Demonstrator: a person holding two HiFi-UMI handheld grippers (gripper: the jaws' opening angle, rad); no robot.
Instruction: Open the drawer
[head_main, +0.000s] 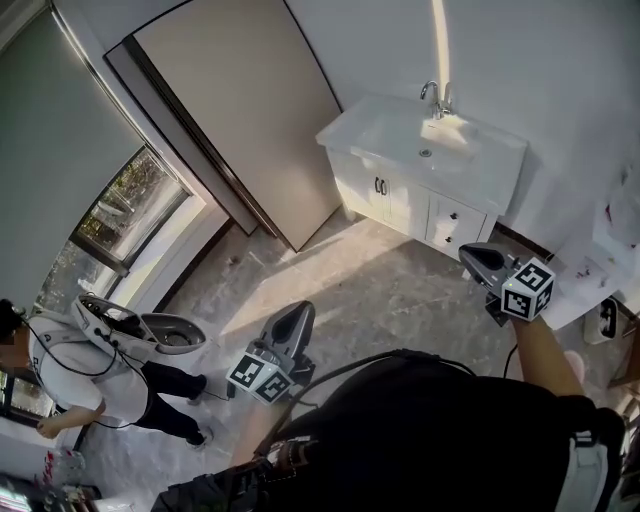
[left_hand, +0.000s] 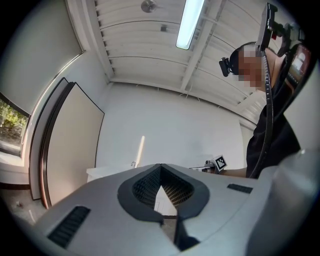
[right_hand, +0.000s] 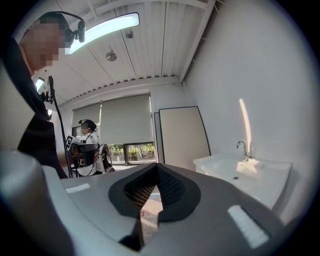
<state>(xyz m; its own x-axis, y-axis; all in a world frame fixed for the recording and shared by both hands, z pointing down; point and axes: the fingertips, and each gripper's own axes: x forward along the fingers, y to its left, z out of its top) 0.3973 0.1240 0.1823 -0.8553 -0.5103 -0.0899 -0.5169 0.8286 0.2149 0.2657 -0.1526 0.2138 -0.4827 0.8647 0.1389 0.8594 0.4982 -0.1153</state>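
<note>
Drawer knobs (head_main: 456, 215) too small for detail; bystander (head_main: 80, 380) partly cut off at the left edge.

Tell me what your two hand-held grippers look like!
The left hand-held gripper and right hand-held gripper are smooth grey, beak-shaped shells with black ribbed pads inside. Each carries a cube of black-and-white square markers. A black cable arcs by the person's black top.

Sunlit room with a bystander by the window
A large beige board (head_main: 250, 110) leans on the wall at eleven o'clock. A chrome faucet (head_main: 437, 98) stands at one. A person in a white top (head_main: 75, 375) is at eight, near the window (head_main: 130, 205).
</note>
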